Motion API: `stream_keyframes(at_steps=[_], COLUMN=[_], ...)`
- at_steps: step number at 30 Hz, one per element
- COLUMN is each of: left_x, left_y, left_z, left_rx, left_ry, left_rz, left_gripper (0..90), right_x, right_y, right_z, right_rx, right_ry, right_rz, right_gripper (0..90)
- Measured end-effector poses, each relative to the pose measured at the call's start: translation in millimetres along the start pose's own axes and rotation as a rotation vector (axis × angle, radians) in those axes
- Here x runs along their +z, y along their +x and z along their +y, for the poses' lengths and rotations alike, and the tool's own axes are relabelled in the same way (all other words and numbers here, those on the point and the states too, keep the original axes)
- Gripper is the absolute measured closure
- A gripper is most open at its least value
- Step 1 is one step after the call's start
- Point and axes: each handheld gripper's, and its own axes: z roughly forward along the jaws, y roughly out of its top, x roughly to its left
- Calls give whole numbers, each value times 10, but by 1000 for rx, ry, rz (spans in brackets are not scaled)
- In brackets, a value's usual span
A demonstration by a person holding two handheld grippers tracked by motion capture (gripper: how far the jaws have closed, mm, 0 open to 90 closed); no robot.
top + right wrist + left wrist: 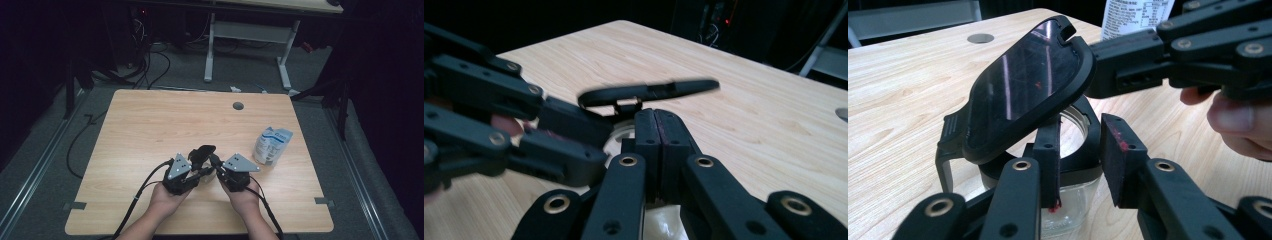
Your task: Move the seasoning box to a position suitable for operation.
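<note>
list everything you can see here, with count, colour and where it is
glass jar: 1, clear with a black collar, near the front middle of the table, between the two grippers
hinged lid: 1, black, tilted open above the jar's mouth
pouch: 1, white and blue, standing on the right part of the table
table: 1, light wood, with a grey round cap near its far edge
second desk: 1, white frame, on the floor beyond the table
left gripper: 1, black, jaws astride the jar's collar
right gripper: 1, black, jaws together, at the jar
hands: 2, at the table's front edge

Black lid [1023, 95]; clear jar [1070, 200]; white-blue pouch [271, 145].
</note>
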Motion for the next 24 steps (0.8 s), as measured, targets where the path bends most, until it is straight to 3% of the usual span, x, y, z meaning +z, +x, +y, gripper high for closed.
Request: stream_keyframes(at_steps=[7,24], left_x=[6,33], left_y=[16,180], left_z=[27,204], left_rx=[-11,-73], left_ry=[-19,-102], left_rz=[12,65], left_gripper=[722,744], right_x=[12,58], right_y=[-71,-50], right_z=[-117,-181], right_rx=[45,35], right_ry=[18,22], right_rz=[5,28], right_gripper=[893,899])
